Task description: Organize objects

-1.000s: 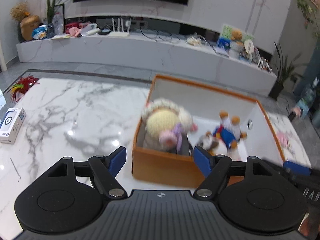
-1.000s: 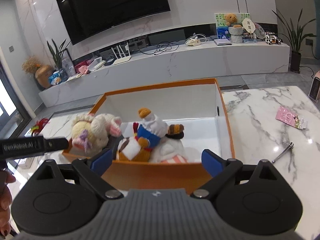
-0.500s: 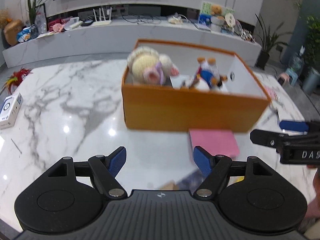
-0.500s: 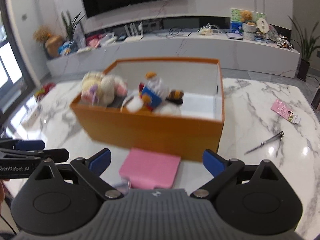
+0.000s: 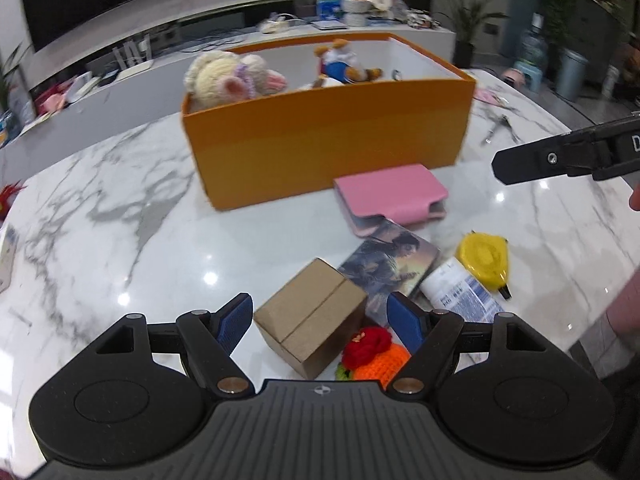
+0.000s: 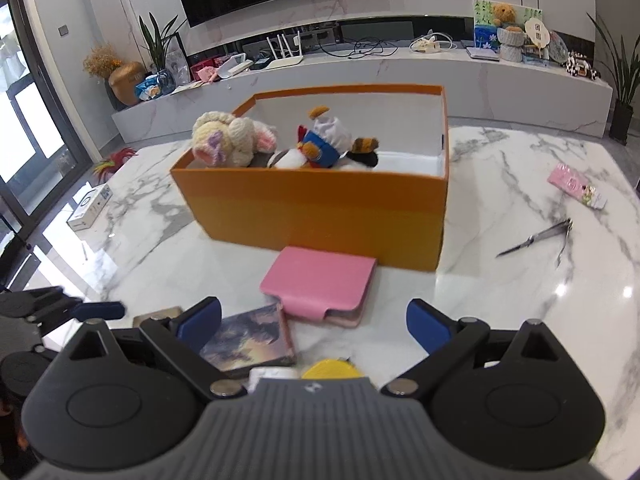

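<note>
An orange box (image 5: 328, 140) (image 6: 320, 208) on the marble table holds a cream plush (image 5: 228, 80) (image 6: 228, 140) and a duck plush (image 5: 340, 60) (image 6: 324, 144). In front of it lie a pink wallet (image 5: 392, 196) (image 6: 320, 284), a picture book (image 5: 388, 264) (image 6: 248, 340), a cardboard box (image 5: 312, 316), a yellow tape measure (image 5: 484, 256), a white tube (image 5: 456, 292) and a red-orange crochet toy (image 5: 372, 352). My left gripper (image 5: 320, 316) is open, its fingers either side of the cardboard box. My right gripper (image 6: 314, 320) is open and empty above the book and wallet.
Scissors (image 6: 532, 240) and a pink packet (image 6: 576, 190) lie at the table's right. A white carton (image 6: 88, 208) sits near the left edge. A long TV shelf (image 6: 360, 68) with clutter runs behind the table.
Both grippers have drawn back from the orange box and dropped lower. The near-side objects, such as the wallet, book and cardboard box, have come into view. Both stay open.
</note>
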The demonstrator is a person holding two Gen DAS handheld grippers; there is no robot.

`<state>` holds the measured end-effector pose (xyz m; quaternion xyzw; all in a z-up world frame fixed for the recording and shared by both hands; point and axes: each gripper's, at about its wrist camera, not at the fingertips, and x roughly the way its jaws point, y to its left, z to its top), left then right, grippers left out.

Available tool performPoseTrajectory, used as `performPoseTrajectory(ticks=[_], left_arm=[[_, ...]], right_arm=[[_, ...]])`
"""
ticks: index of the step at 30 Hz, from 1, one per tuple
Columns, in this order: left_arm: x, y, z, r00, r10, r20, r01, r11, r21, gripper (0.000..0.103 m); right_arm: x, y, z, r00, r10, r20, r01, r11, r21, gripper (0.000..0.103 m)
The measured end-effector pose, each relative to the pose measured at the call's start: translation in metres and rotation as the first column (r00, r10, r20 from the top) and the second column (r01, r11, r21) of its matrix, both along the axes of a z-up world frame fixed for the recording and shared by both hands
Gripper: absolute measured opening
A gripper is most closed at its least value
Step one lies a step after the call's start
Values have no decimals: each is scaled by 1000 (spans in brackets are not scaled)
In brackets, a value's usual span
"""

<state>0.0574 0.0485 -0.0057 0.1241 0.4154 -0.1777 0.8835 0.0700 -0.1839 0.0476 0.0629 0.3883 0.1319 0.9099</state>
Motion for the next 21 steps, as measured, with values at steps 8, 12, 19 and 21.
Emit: performPoseTrajectory(ticks=[8,12,19,21], left_arm=[[20,19,-14,997,69,-38,-68,998,14,88],[28,21,-18,993,85,-78,-86,996,-15,88],[41,17,-26,985,143,-100,-144,990,0,87],[44,20,-26,980,173,-96,-174,985,-1,87]], right_arm=[[-9,11,-13,999,28,-37,-27,1000,15,99],[-4,13,-21,998,29,-58,-28,1000,8,99],[4,7,-34,996,5,-93,-6,1000,-13,99],[5,5,-36,995,1,-97,-2,1000,-14,99]])
